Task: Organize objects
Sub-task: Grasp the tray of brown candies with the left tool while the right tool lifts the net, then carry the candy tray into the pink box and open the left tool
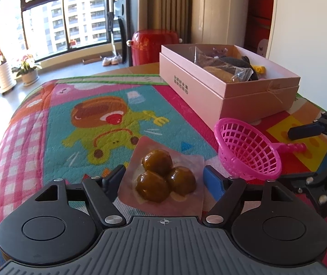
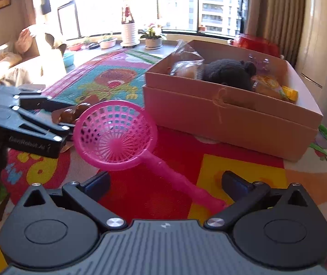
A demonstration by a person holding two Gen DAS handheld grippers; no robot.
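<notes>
Mat fills most of both views, a bright cartoon print spread over the whole work surface. Upper right in both views stands the pink cardboard box, open and already holding a dark plush toy, wrapped packets and small yellow pieces, so by my judgement much of the sorting is done. Two things are left out on the mat. The pink toy strainer lies mid-frame in the right wrist view, a round mesh bowl on a long knobbly handle running down between the fingers of the right gripper, which stands wide open and grips nothing. The clear packet of three brown glazed balls sits at lower centre of the left wrist view, between the fingers of the left gripper; its jaws are spread, and the pads seem not to be pressing on the wrapper.
</notes>
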